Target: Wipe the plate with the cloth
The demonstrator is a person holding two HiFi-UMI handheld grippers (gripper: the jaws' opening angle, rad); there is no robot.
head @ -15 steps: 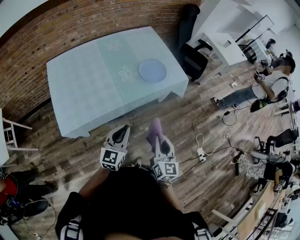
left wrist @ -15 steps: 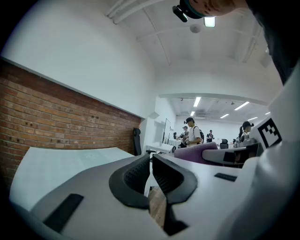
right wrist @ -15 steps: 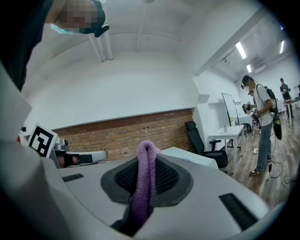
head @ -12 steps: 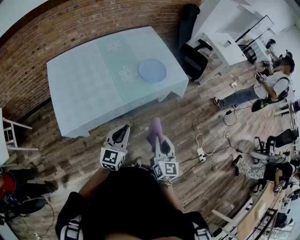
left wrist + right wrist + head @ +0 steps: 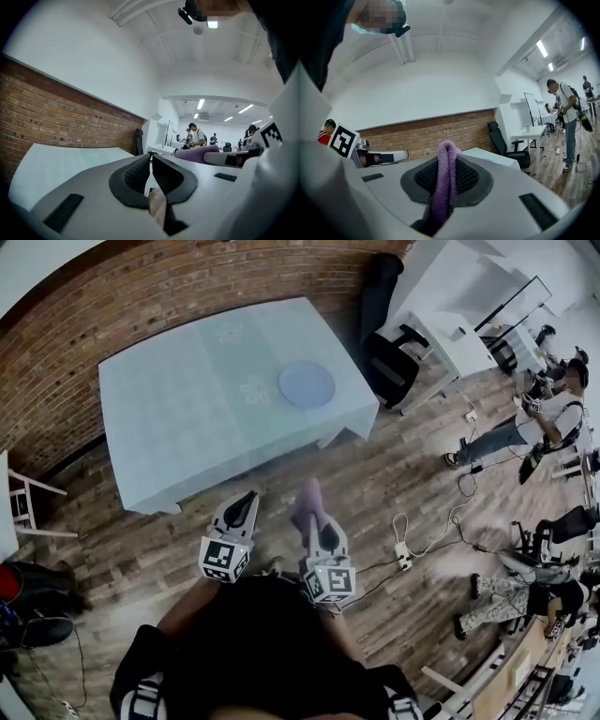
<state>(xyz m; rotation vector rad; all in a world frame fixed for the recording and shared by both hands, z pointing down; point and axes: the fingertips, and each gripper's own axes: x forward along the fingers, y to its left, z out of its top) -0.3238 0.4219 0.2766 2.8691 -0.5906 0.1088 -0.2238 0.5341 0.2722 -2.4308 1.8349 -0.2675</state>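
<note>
Plate (image 5: 307,383) lies bare on the table (image 5: 178,418), and the cloth (image 5: 445,183) is gripped well apart from it.
Pale blue and round, the plate sits near the table's right-hand edge in the head view, on a light tablecloth, with a brick wall (image 5: 112,306) behind. The person (image 5: 253,643) stands on the wooden floor (image 5: 394,474) short of the table, with both grippers held out about level and side by side. The right gripper (image 5: 319,521) has its jaws clamped on the purple cloth (a folded end pokes up past the tips). The left gripper (image 5: 246,501) has its jaws pressed together with nothing between them. A black office chair (image 5: 384,362) stands just beyond the table's right corner, and other people (image 5: 548,418) are farther right.
</note>
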